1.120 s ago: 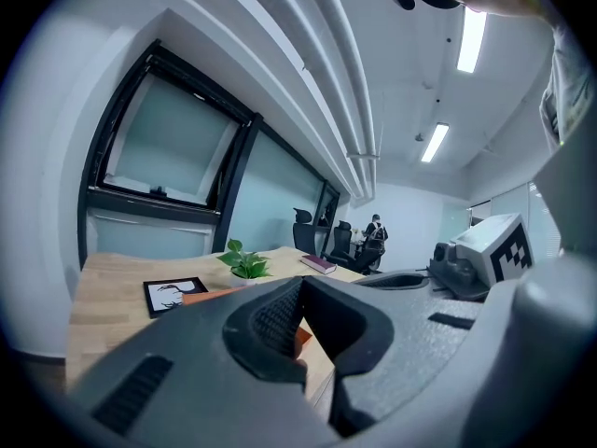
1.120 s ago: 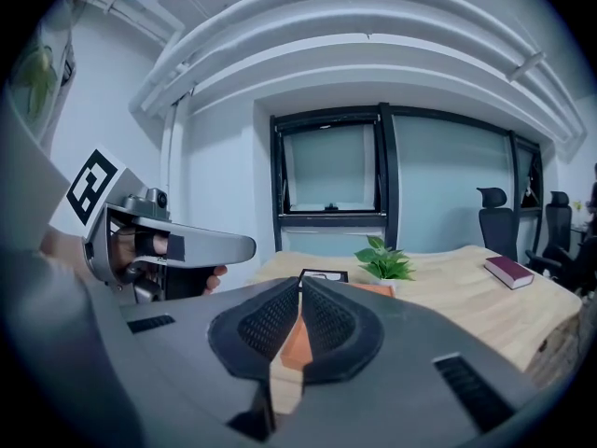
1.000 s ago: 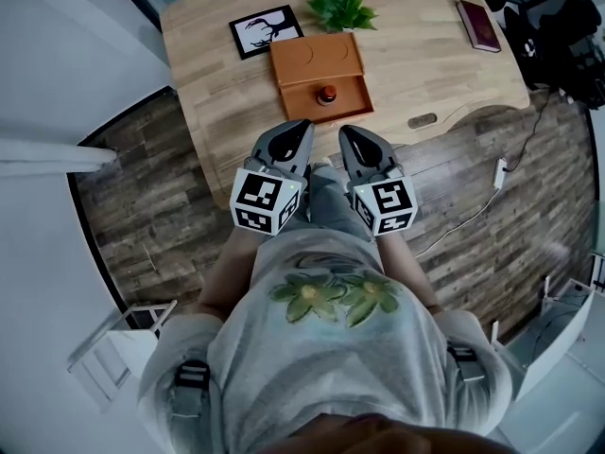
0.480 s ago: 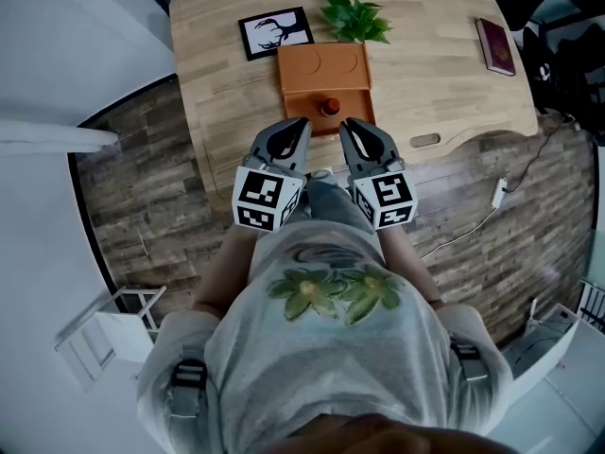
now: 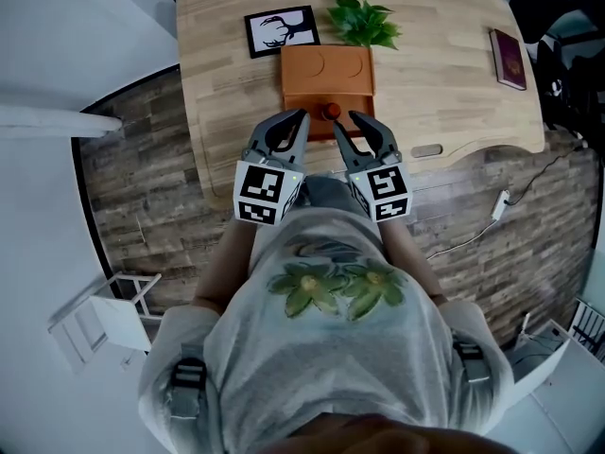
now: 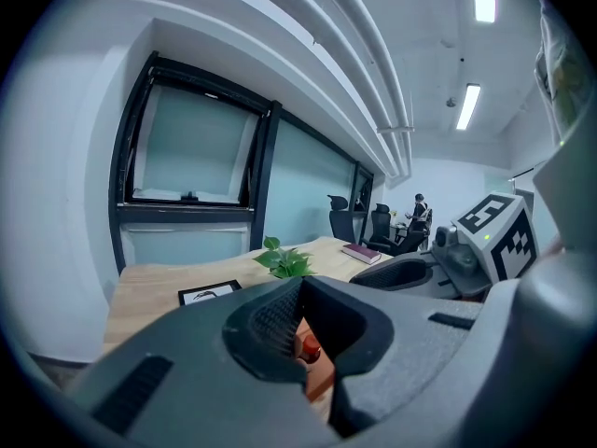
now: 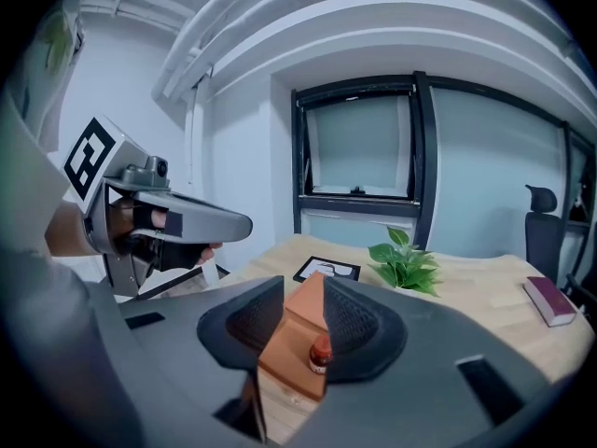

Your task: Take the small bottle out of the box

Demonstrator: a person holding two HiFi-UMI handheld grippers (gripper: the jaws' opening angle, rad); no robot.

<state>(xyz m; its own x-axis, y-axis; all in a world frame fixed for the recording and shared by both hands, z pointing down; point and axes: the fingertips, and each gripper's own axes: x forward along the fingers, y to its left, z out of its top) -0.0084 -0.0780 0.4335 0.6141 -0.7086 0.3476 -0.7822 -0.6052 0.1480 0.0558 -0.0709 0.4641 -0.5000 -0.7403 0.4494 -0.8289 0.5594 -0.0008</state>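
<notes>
A small bottle (image 5: 332,112) with a red cap stands in the open front compartment of the orange box (image 5: 326,69) on the wooden table (image 5: 227,83). Both grippers hover at the table's near edge, just in front of the box. My left gripper (image 5: 299,117) is shut, tips touching, nothing held. In the left gripper view the bottle (image 6: 308,348) shows through the slit below the left gripper (image 6: 300,283) tips. My right gripper (image 5: 352,121) is opening with nothing between its pads. In the right gripper view the bottle (image 7: 320,353) and box (image 7: 287,343) lie beyond the right gripper (image 7: 303,289).
Behind the box are a framed deer picture (image 5: 281,31) and a small green plant (image 5: 364,19). A dark red book (image 5: 509,60) lies at the table's far right. Wood-pattern floor surrounds the table, with a cable and plug (image 5: 501,201) at right.
Both grippers have moved forward from above the floor to the table's near edge by the box. The right jaws have parted.
</notes>
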